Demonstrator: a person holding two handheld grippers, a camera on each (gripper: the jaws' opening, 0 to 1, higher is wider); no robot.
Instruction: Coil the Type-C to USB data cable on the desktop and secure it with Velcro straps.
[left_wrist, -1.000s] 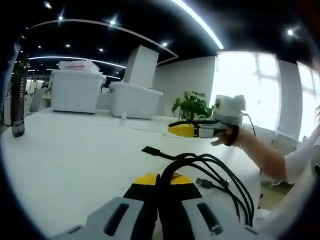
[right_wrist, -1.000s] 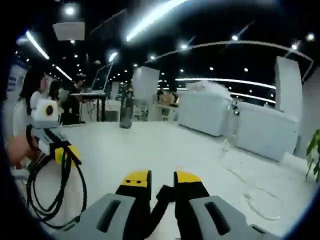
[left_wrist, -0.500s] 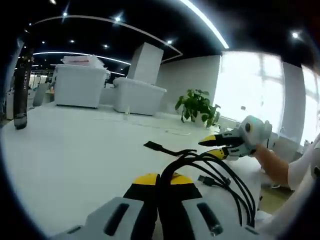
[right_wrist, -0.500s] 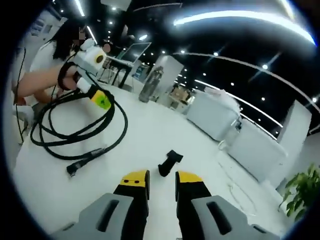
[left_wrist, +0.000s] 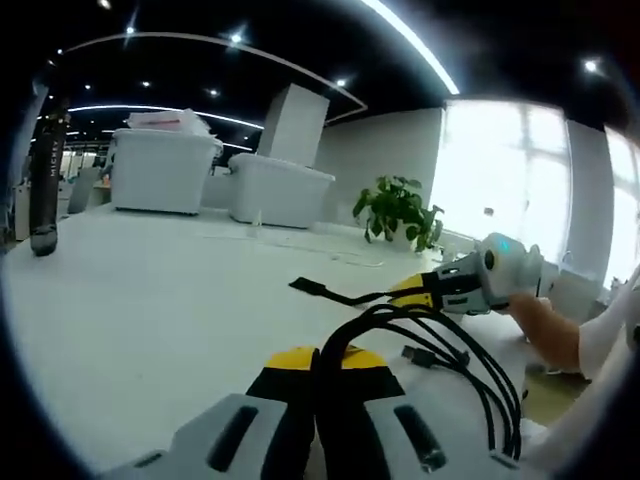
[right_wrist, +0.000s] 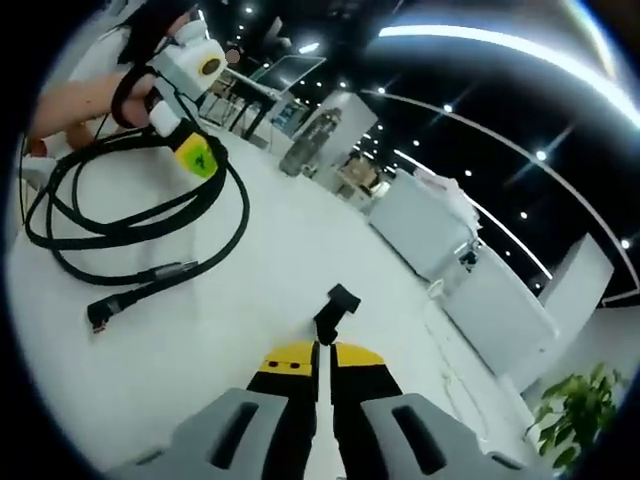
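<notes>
The black data cable (left_wrist: 455, 375) is gathered into several loops, and my left gripper (left_wrist: 322, 358) is shut on the bundle at its near side. In the right gripper view that coil (right_wrist: 130, 232) hangs from the left gripper (right_wrist: 200, 160) onto the white desk (right_wrist: 220, 330), its two connector ends (right_wrist: 102, 315) lying loose. A black Velcro strap (right_wrist: 336, 304) lies on the desk, and my right gripper (right_wrist: 323, 352) is shut on its near end. In the left gripper view the strap (left_wrist: 312, 288) runs to the right gripper (left_wrist: 412, 293), held by a hand.
Two white storage bins (left_wrist: 165, 172) stand at the desk's far side, with a thin white cable (left_wrist: 300, 255) lying near them. A dark bottle (left_wrist: 45, 180) stands at the far left. A potted plant (left_wrist: 395, 210) sits by the window. A person's sleeve (left_wrist: 615, 330) is at the right.
My right gripper has come down to the strap and shut on its end; half a second ago its jaws were open just short of it. The left gripper still holds the coil.
</notes>
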